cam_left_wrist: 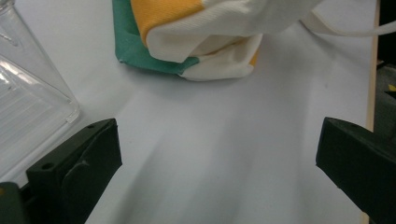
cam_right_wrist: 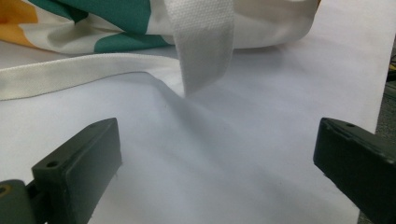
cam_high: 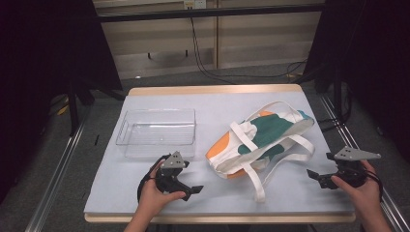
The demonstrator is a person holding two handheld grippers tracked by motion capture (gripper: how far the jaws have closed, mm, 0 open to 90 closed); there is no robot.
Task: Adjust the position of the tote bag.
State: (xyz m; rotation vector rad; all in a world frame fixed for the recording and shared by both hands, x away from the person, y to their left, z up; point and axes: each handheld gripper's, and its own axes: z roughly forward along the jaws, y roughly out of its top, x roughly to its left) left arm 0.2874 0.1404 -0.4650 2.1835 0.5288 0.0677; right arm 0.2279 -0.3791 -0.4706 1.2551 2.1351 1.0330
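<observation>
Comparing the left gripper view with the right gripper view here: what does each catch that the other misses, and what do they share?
Left gripper view: a corner of the clear plastic rectangular bin at its left edge. Right gripper view: a long white woven strap lying flat, and another strap hanging down from the bag. Both: the white, green and orange cloth tote bag ahead on the pale table cover, framed by wide-apart black jaws.

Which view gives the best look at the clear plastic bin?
The high view: the clear bin appears whole there, empty, left of the tote bag on the table. The left gripper view catches just one corner of it at the left edge. The right gripper view looks at the bag's straps instead.
</observation>
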